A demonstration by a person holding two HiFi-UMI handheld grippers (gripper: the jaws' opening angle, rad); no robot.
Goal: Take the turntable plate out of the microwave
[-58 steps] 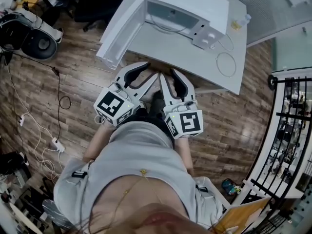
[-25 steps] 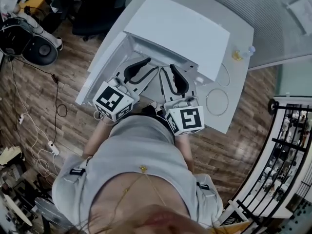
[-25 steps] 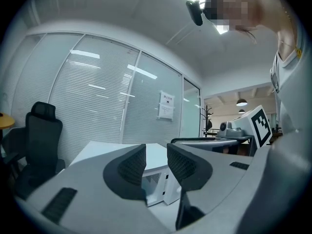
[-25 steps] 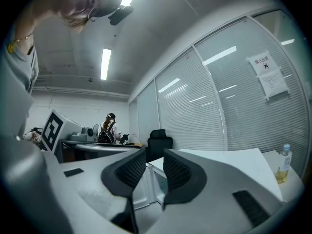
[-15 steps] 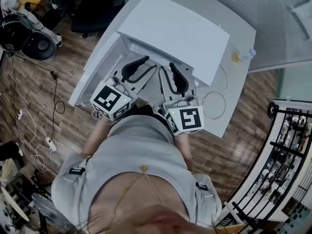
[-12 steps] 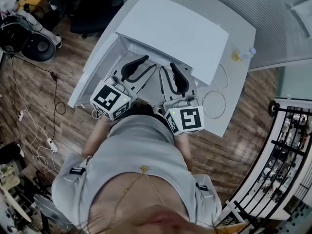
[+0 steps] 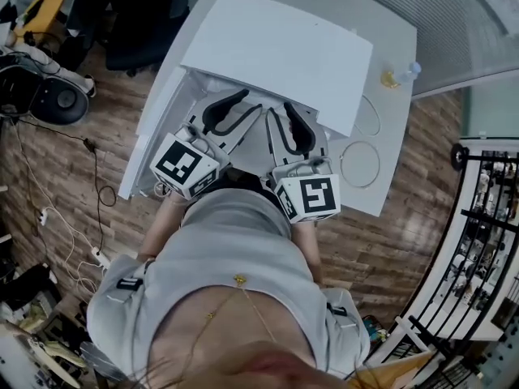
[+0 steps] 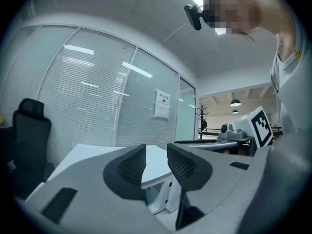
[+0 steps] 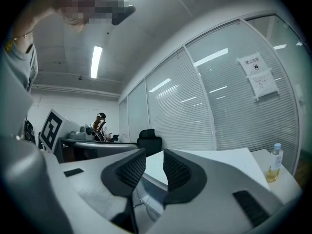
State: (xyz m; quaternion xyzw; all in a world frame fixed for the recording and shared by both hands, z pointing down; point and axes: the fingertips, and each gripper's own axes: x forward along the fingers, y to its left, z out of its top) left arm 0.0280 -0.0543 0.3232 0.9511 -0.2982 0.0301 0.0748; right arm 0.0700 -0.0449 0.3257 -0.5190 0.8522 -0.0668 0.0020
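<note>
2 grey, smooth plastic grippers, each with a marker cube, point about level at the open front of a boxy white microwave (image 7: 276,51) on a white table (image 7: 395,136). The left gripper (image 7: 251,104) (image 8: 156,150) has its curved jaws a little apart. Its black ribbed pads press on nothing, and only the microwave's corner shows through the gap. The right gripper (image 7: 280,110) (image 9: 154,155) is the same, parted and empty. The flat door (image 7: 150,140) hangs open at the left.

The plate (image 9: 146,210) sits in the dark cavity. Only a faint curved rim shows, in the right gripper view, so its tilt and axis cannot be told. A clear bottle (image 7: 403,74) stands near a thin cable (image 7: 358,154) loop.
</note>
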